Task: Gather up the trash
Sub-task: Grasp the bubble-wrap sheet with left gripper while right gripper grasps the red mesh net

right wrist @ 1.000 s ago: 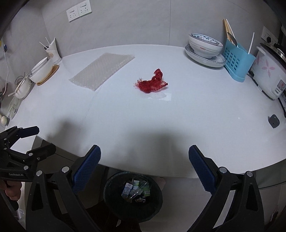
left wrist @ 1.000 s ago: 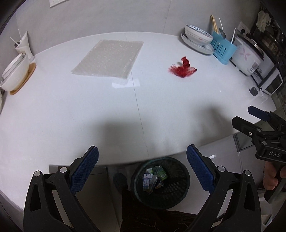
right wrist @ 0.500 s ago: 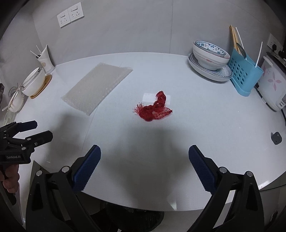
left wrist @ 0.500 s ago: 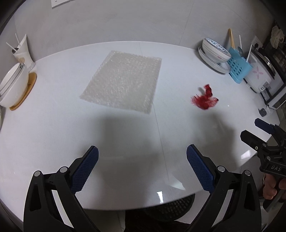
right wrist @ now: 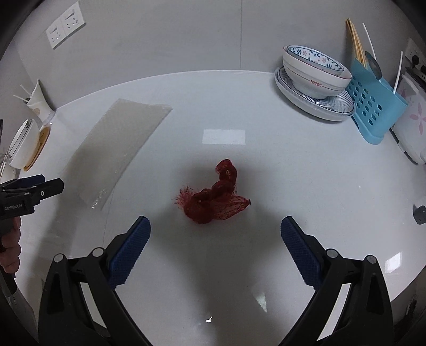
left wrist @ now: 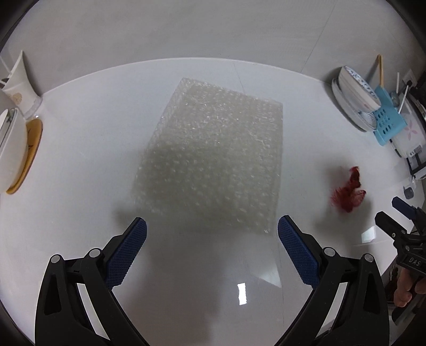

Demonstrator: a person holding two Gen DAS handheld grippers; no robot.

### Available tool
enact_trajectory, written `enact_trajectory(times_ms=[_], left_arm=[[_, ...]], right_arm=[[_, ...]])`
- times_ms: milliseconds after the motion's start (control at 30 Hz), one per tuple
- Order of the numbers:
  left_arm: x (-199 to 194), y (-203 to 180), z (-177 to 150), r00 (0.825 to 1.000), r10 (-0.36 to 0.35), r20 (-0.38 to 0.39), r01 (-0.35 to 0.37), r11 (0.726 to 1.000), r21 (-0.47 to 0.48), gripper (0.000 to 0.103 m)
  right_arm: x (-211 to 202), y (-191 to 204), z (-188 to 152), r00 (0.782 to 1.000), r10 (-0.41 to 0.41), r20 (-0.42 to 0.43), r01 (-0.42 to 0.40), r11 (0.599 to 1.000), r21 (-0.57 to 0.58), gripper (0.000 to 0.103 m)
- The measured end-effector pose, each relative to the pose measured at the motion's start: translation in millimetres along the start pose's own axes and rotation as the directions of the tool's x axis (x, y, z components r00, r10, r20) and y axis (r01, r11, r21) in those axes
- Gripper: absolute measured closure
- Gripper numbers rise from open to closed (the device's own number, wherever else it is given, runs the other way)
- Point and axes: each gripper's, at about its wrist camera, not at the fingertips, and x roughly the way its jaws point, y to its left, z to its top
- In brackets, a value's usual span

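White round bench (right wrist: 306, 170) against a grey wall. Bubble wrap sheet (left wrist: 213, 159) lay flat ahead of the left gripper (left wrist: 211, 234), red mesh netting (right wrist: 213, 198) just ahead of the right gripper (right wrist: 215, 234); both sets of fingers spread wide and empty, probably lined up for pickups.

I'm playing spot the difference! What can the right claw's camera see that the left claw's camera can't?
Only the right wrist view shows the wall sockets and the left claw seen from the side.

Only the left wrist view shows the right claw from the side, with the bubble wrap filling the middle of the picture.

Both show the white table, the bubble wrap sheet lying flat, the crumpled red mesh net, the stacked bowls, the blue utensil holder and the paper cup. Each view's own claw is wide open and empty.
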Motion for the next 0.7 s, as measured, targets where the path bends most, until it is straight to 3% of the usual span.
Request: enact_trajectory(times_ms=[67,567,700], left_arm=[[11.5,4.7,9.7,0.999,-0.02,-0.035,0.019,1.0,-0.019,0.006],[72.6,13.5,52.1,0.989,0.035,-0.141,-0.039,0.999,-0.026,0.008],[76.8,7.0,56.8,0.983,0.089,-0.161,-0.092,0.996,-0.012,0.017]], right_arm=[[11.2,-6.3,7.7,1.0,-0.005,-0.021,0.005,1.0,0.025,0.012],[63.6,-16.8,32.9,0.981,-0.003,-0.193,0.041,0.98,0.193,0.035],[64.9,-11.6,32.3,0.977,-0.004,-0.212,0.047,0.979,0.196,0.047]])
